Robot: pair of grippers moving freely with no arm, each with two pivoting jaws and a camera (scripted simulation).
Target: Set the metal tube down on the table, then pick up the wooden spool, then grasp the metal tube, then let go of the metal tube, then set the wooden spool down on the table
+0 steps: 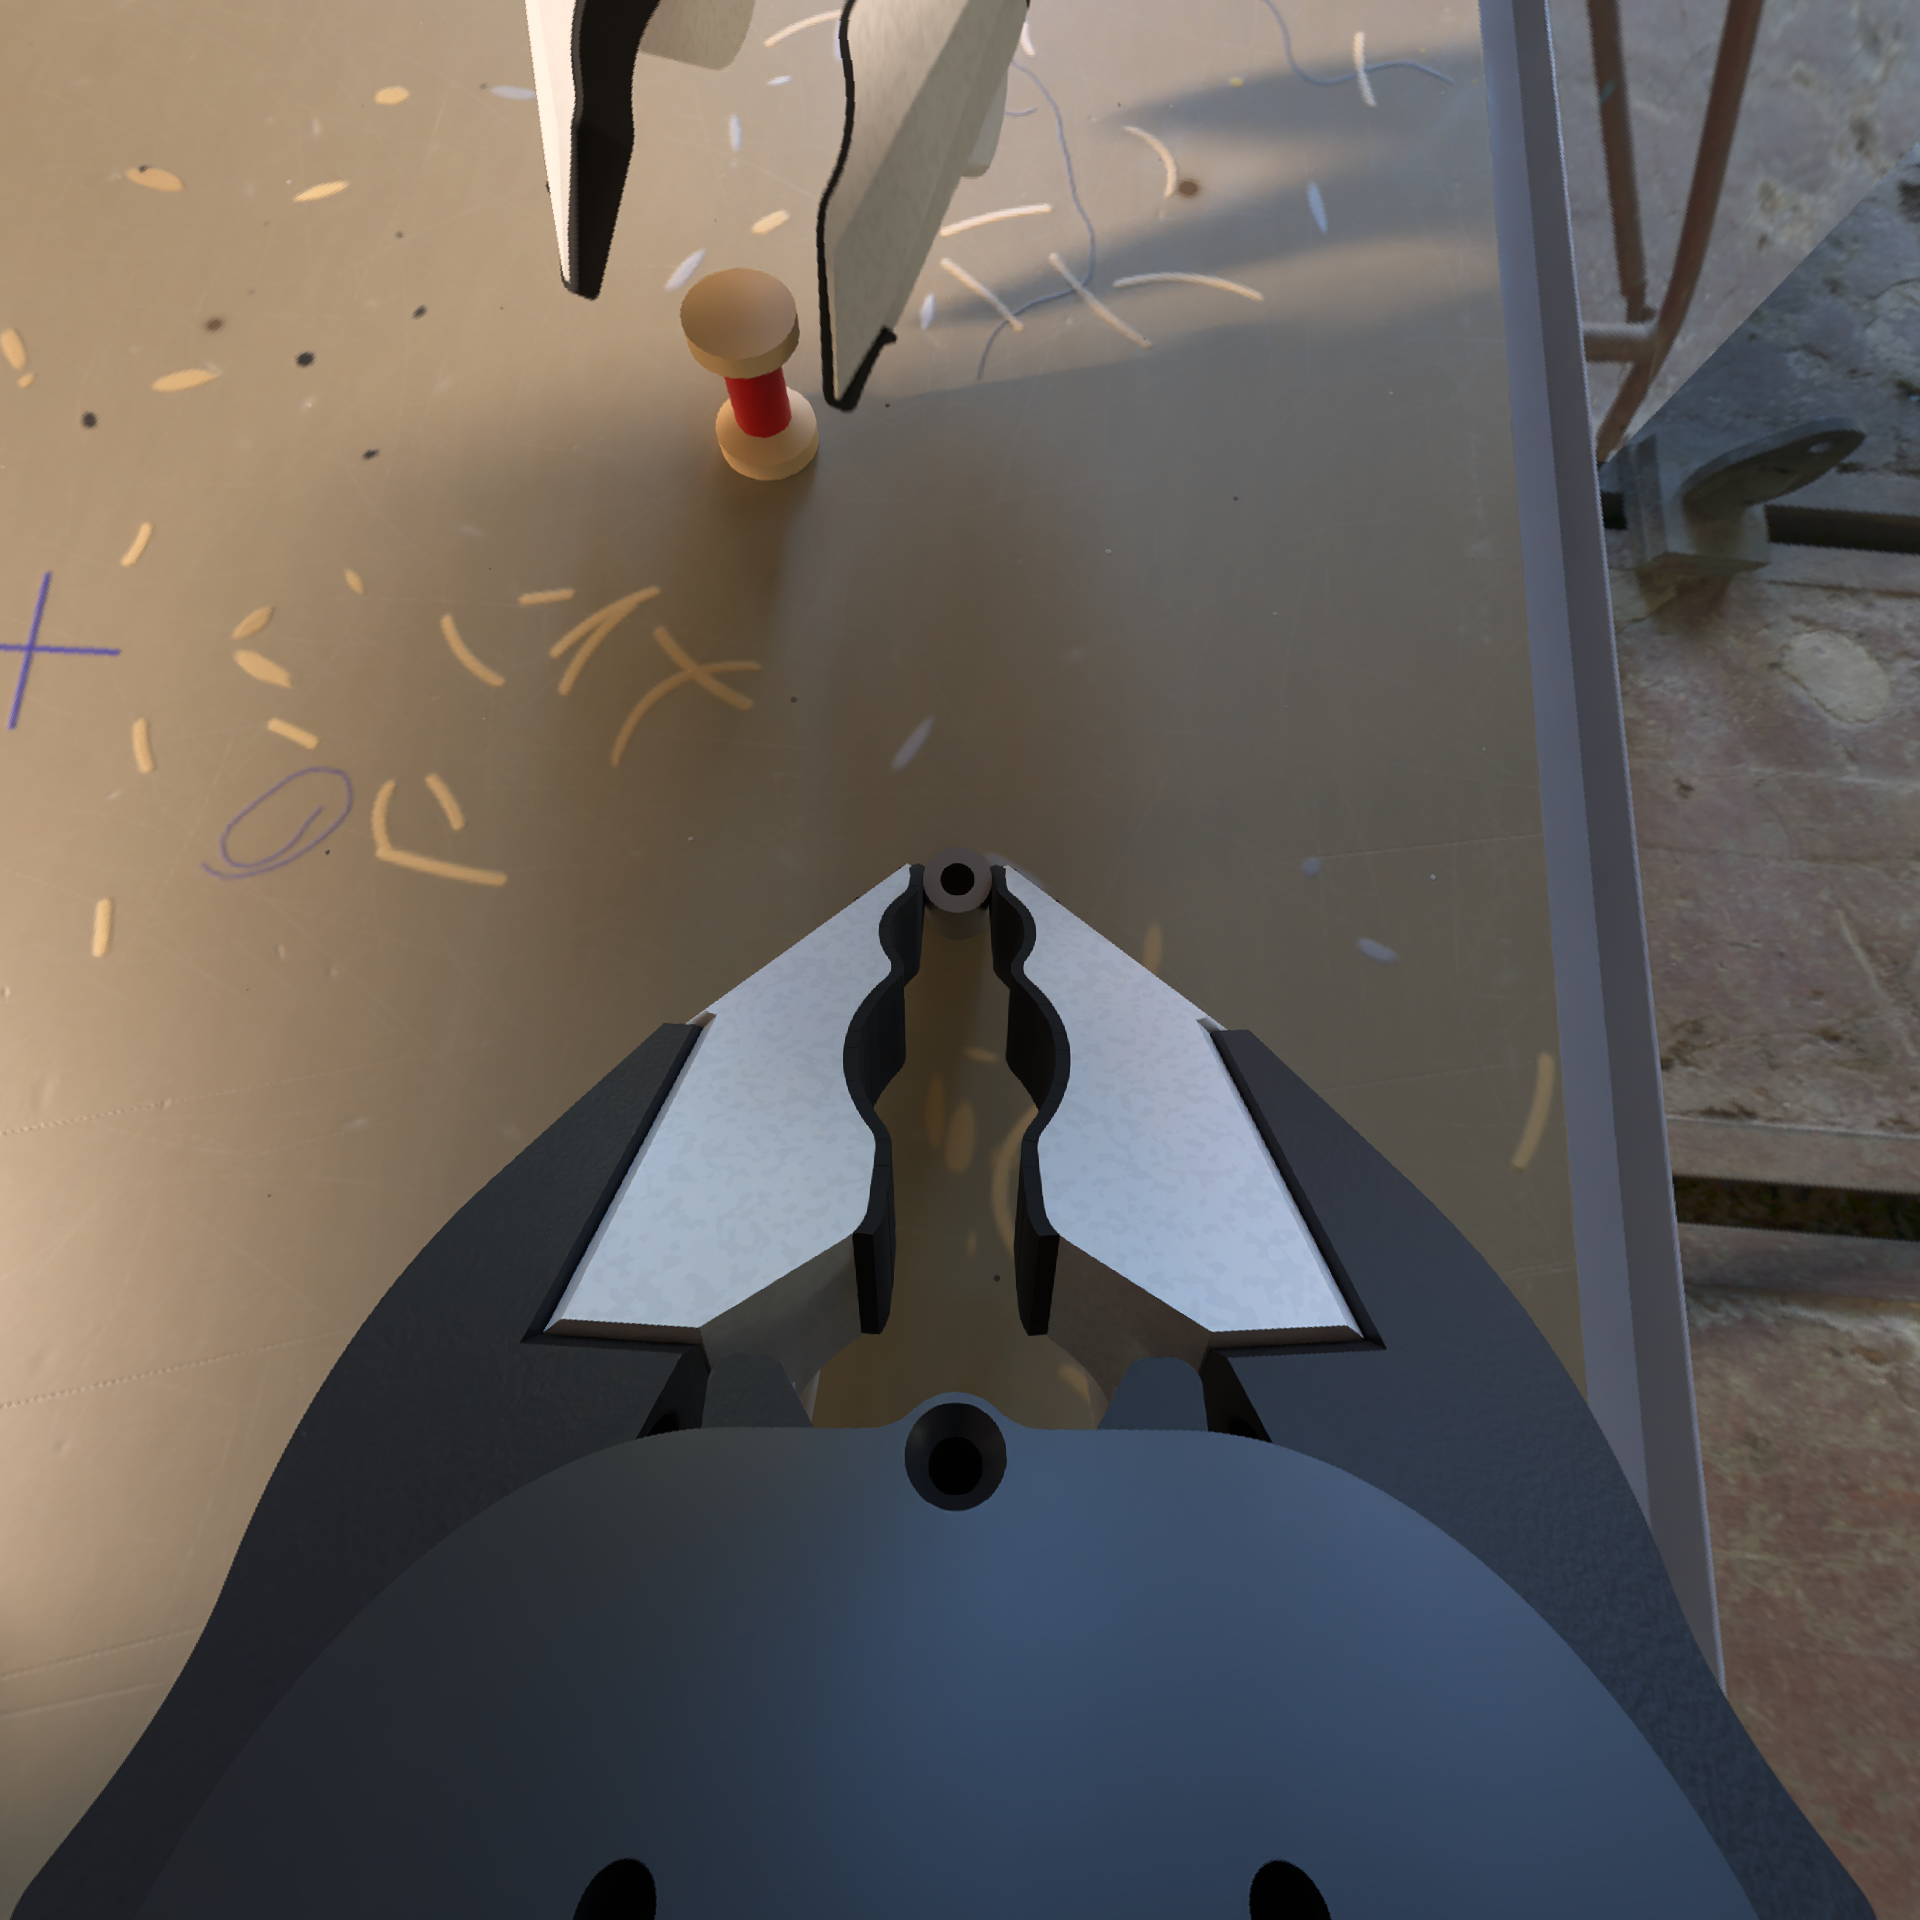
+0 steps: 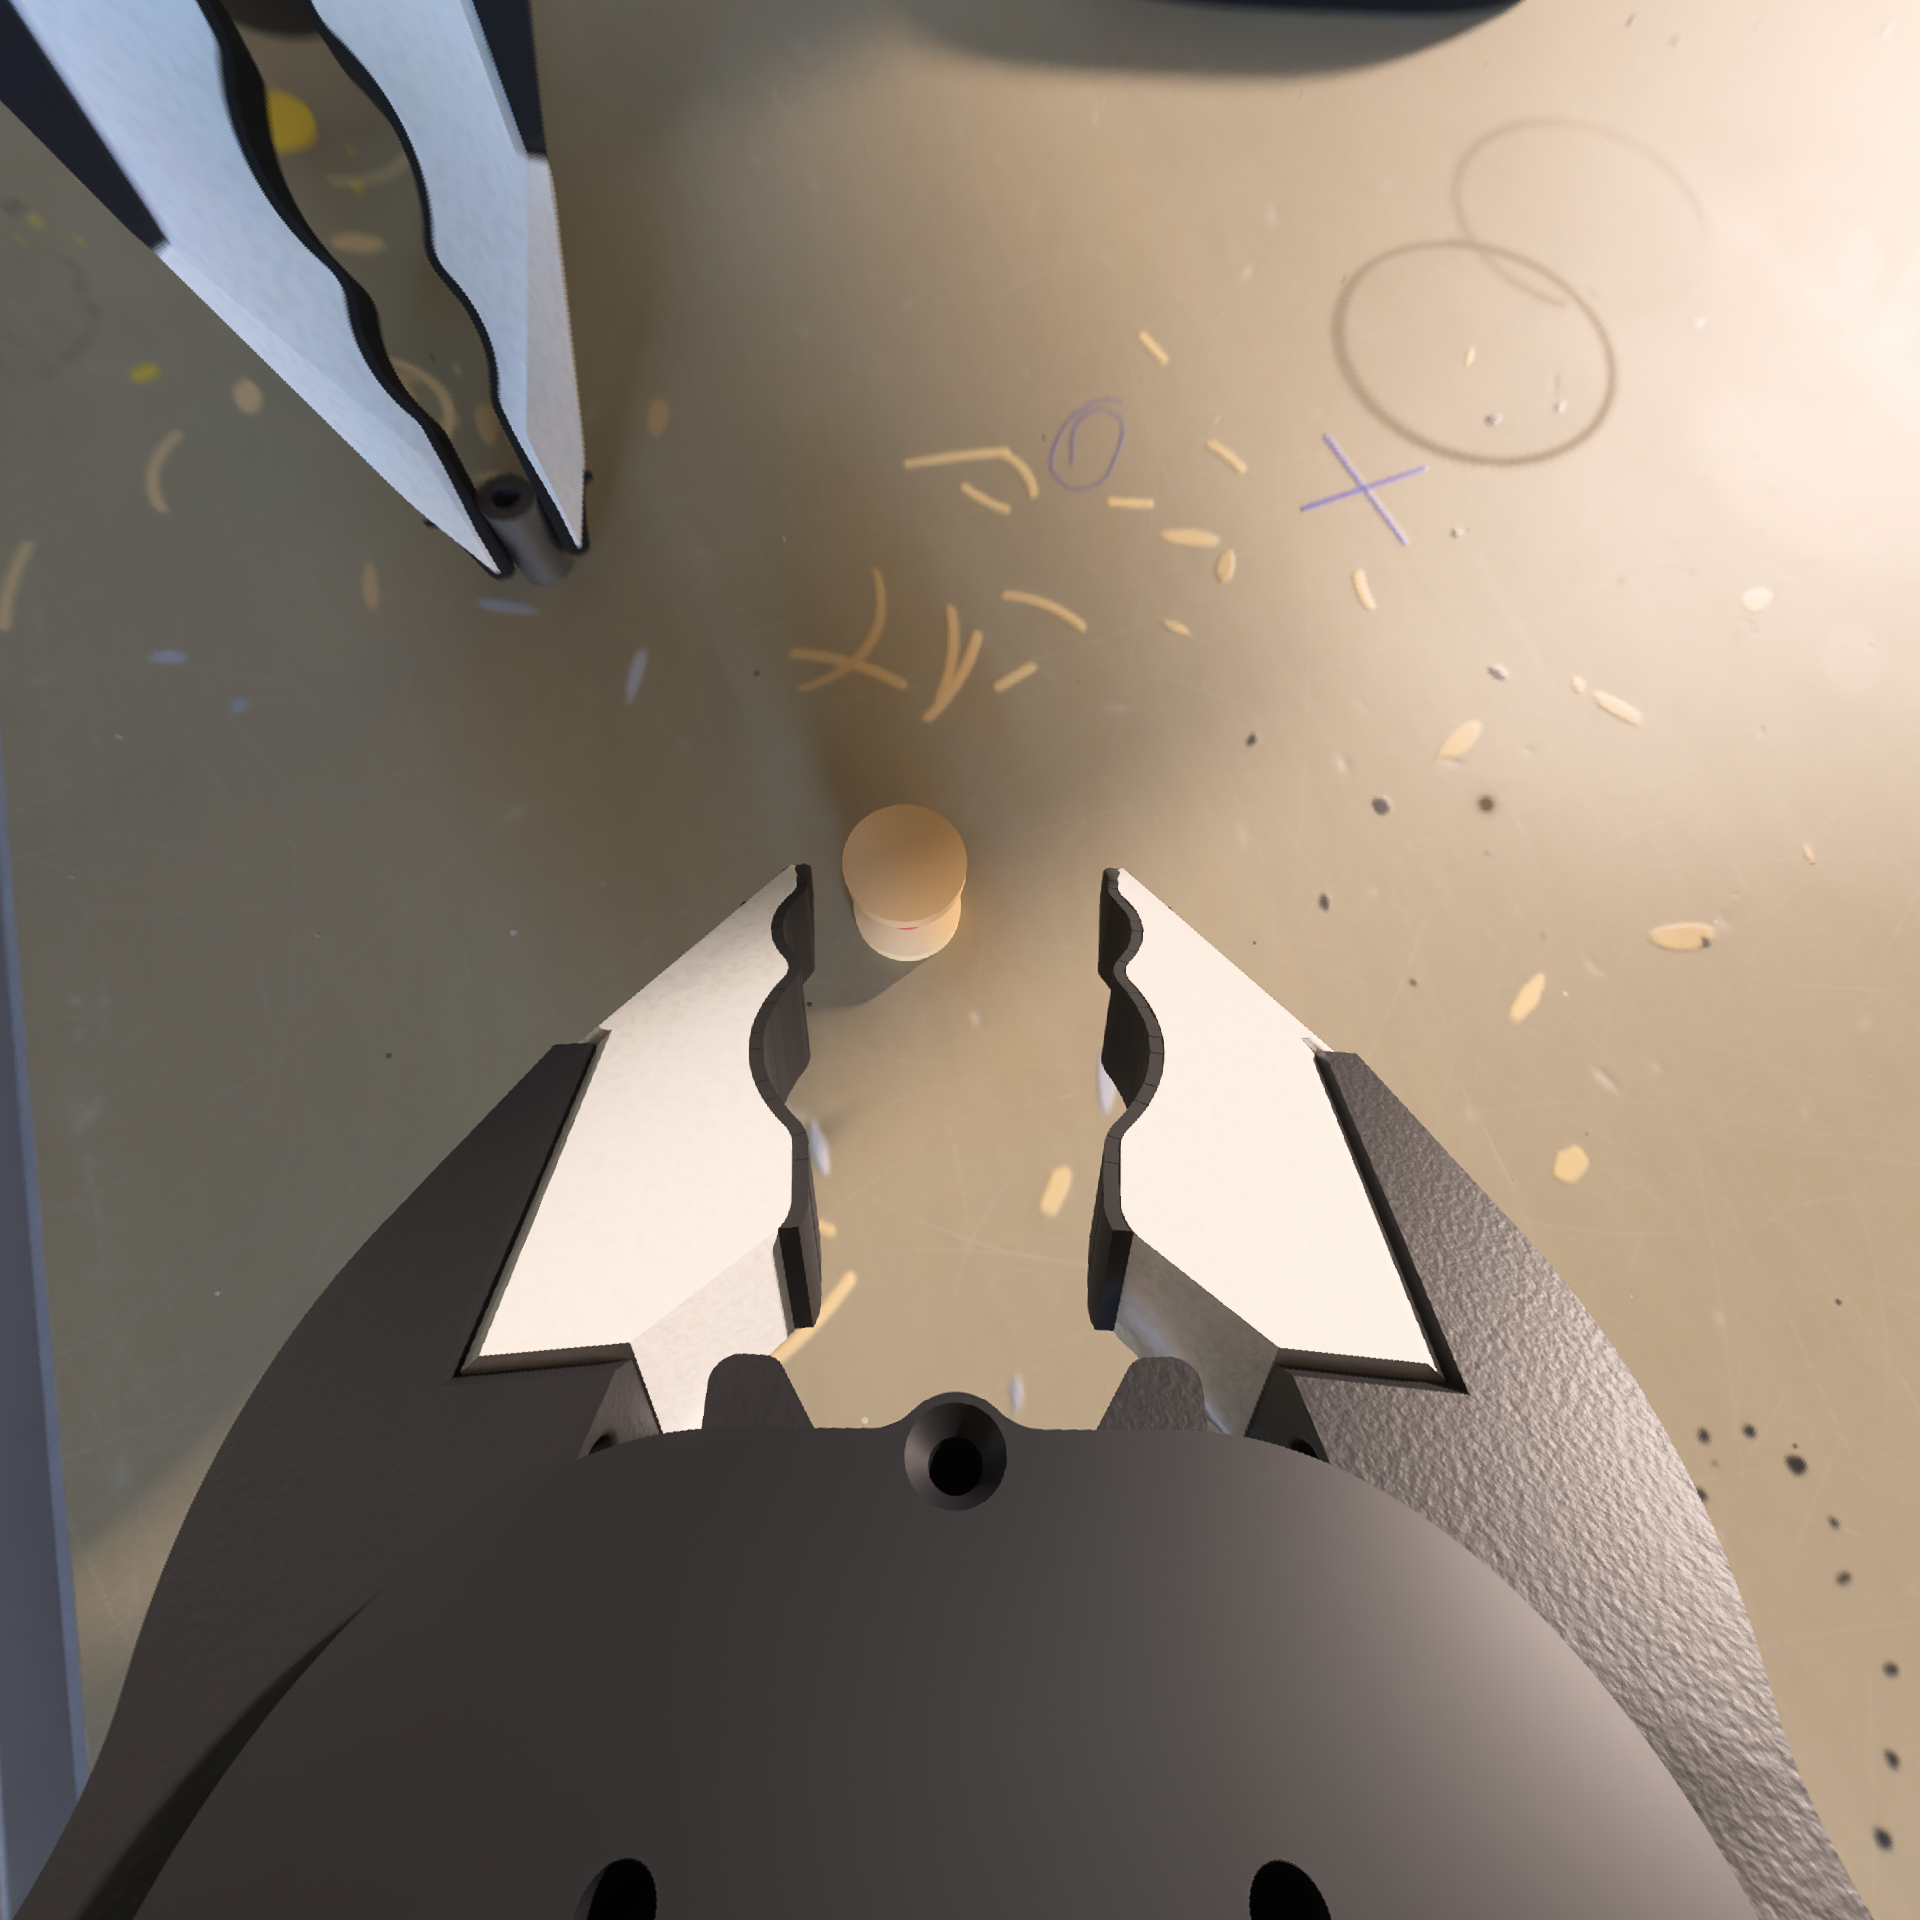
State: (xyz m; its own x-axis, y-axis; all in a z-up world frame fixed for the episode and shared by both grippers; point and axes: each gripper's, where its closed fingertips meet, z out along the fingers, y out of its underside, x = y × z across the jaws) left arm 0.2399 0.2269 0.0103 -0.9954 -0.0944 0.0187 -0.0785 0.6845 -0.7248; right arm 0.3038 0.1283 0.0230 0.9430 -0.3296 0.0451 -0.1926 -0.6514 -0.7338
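Note:
My left gripper point(image 1: 956, 883) is shut on a dark metal tube point(image 1: 956, 881), held upright at the fingertips and seen end-on. In the right wrist view the left gripper point(image 2: 535, 556) hangs at the upper left with the tube point(image 2: 542, 556) sticking out just below its tips, close to the table. A wooden spool point(image 1: 750, 384) with red thread stands upright on the table point(image 1: 1143, 623). My right gripper point(image 2: 956, 883) is open and straddles the spool point(image 2: 904, 873) from above, with the spool nearer its left finger. It also shows in the left wrist view point(image 1: 717, 343).
The tan table top carries wood shavings, dark specks and pen marks point(image 1: 281, 821). Its metal edge point(image 1: 1558, 727) runs close on the right of my left gripper, with floor and a metal bracket point(image 1: 1725, 488) beyond. Ring stains point(image 2: 1475, 353) lie far right.

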